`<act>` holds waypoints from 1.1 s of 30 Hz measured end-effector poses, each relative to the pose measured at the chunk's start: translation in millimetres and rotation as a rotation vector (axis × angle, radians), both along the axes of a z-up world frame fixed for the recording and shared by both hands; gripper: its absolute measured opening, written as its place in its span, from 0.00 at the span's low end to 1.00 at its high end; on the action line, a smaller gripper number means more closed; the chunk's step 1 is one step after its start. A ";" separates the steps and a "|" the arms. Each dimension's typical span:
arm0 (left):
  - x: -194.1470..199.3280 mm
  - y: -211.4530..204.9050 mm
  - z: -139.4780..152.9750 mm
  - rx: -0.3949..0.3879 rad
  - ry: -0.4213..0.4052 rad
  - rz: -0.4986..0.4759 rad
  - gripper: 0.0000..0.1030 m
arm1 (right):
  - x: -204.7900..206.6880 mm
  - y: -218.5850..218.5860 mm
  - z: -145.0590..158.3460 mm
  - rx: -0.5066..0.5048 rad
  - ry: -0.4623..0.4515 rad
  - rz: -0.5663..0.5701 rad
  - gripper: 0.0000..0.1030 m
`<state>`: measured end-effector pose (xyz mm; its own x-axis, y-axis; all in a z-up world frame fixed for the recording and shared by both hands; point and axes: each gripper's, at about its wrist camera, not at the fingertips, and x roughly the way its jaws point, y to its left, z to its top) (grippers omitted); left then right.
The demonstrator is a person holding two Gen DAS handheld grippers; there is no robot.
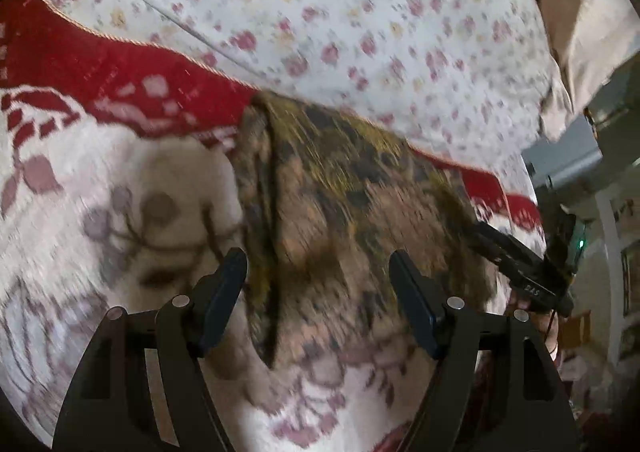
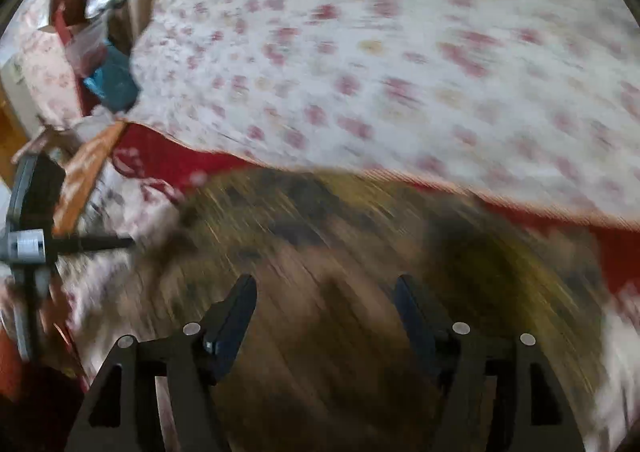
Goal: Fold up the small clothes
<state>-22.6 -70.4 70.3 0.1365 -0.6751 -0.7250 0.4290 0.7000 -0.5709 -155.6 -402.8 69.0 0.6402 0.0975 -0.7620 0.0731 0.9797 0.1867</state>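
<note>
A small garment (image 1: 340,180) mottled in brown, yellow and black lies on a red-and-white patterned blanket (image 1: 80,180), with a doubled edge along its left side. My left gripper (image 1: 316,260) hovers over its near part, jaws open; the cloth lies below them, and the left finger (image 1: 228,276) sits beside the doubled edge. The right tool's dark body (image 1: 528,272) reaches in at the garment's right edge. In the heavily blurred right wrist view the garment (image 2: 320,220) fills the lower half. My right gripper (image 2: 325,284) stands open above it with nothing pinched.
A white sheet with pink flowers (image 1: 320,12) covers the bed beyond the blanket's red border (image 1: 120,68). Beige cloth (image 1: 580,32) hangs at the far right. At the left of the right wrist view are a wooden edge (image 2: 84,180), a blue bag (image 2: 112,80) and clutter.
</note>
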 end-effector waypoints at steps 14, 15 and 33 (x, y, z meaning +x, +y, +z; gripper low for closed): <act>-40.0 -20.0 -27.8 0.092 -0.013 -0.018 0.23 | -104.6 -96.2 -40.6 0.111 0.044 -0.239 0.28; -41.8 -19.4 -27.8 0.102 -0.018 -0.019 0.20 | -102.3 -92.6 -44.1 0.085 0.050 -0.240 0.11; -50.3 32.3 -8.0 0.112 -0.081 0.134 0.17 | -143.4 -95.4 -6.4 -0.026 0.009 -0.330 0.39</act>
